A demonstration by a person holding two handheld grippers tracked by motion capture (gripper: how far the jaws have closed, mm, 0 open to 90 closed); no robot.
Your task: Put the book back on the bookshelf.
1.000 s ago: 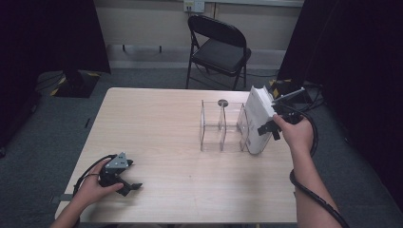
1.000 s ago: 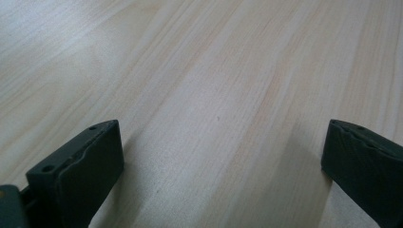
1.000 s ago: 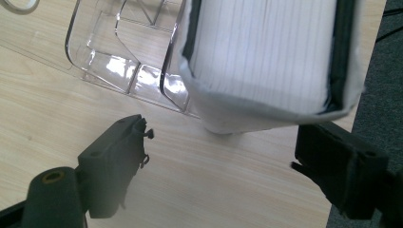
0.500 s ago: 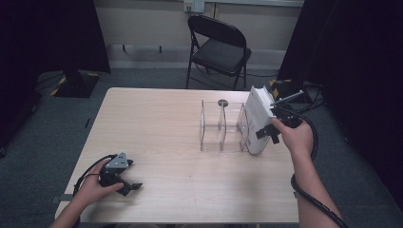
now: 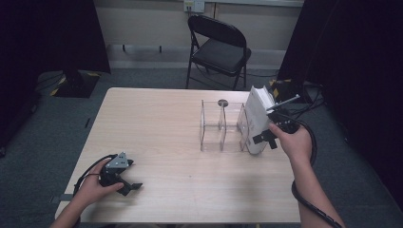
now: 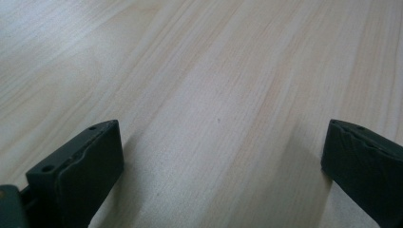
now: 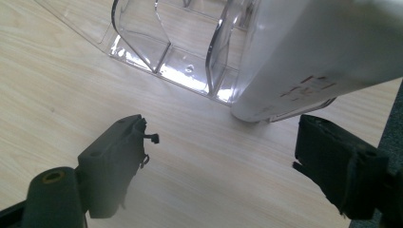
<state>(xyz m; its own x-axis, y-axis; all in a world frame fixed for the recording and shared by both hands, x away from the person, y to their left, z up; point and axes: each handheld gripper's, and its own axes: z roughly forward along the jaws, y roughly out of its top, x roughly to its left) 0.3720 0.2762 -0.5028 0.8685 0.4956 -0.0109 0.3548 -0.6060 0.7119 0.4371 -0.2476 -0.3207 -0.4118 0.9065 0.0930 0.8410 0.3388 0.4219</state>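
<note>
Smooth white box (image 5: 257, 121) (clear-walled rack (image 5: 222, 127)).

Desk (image 5: 190, 190): rack (image 5: 222, 127) right of centre, standing; box (image 5: 256, 118) tilted against the rack's right end, bottom corner on the desk. Right gripper (image 5: 268, 137) just beside the box. Left gripper (image 5: 124, 183) at the near left corner. Chair (image 5: 218, 47) behind the desk.

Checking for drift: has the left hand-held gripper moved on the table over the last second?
No. The left hand-held gripper sits at the same spot near the table's front-left corner.
</note>
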